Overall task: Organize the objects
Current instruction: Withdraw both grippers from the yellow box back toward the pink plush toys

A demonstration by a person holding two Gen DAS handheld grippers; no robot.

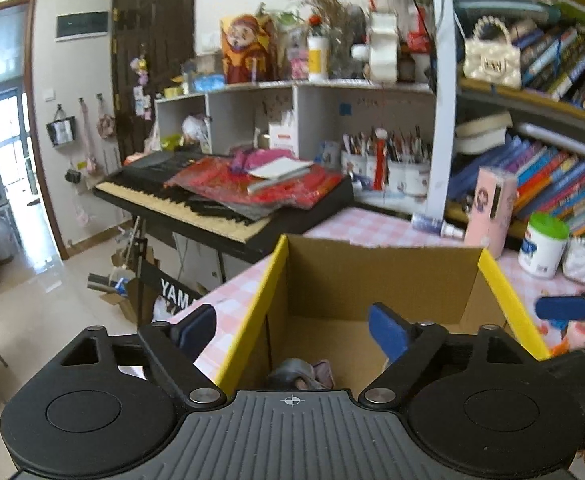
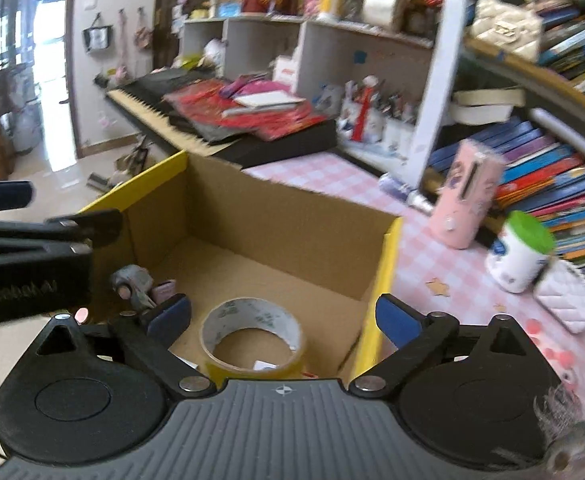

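Note:
An open cardboard box (image 1: 372,280) with yellow flaps stands on the pink checked table. In the left wrist view, my left gripper (image 1: 292,328) hangs open over the box's left side, one blue pad to either side of the left flap, with nothing between its fingers. A small grey and pink toy (image 1: 300,374) lies on the box floor just below it. In the right wrist view, my right gripper (image 2: 284,318) is open above a roll of yellow tape (image 2: 252,336) lying flat in the box (image 2: 292,220). The pads do not touch the tape. The grey toy (image 2: 132,284) lies at the left.
To the right of the box stand a pink cylinder case (image 2: 464,204), a green-lidded white jar (image 2: 520,256) and a white quilted pouch (image 2: 564,296). Bookshelves (image 1: 552,184) rise behind them. A keyboard (image 1: 196,204) piled with red items stands beyond the table's far left edge.

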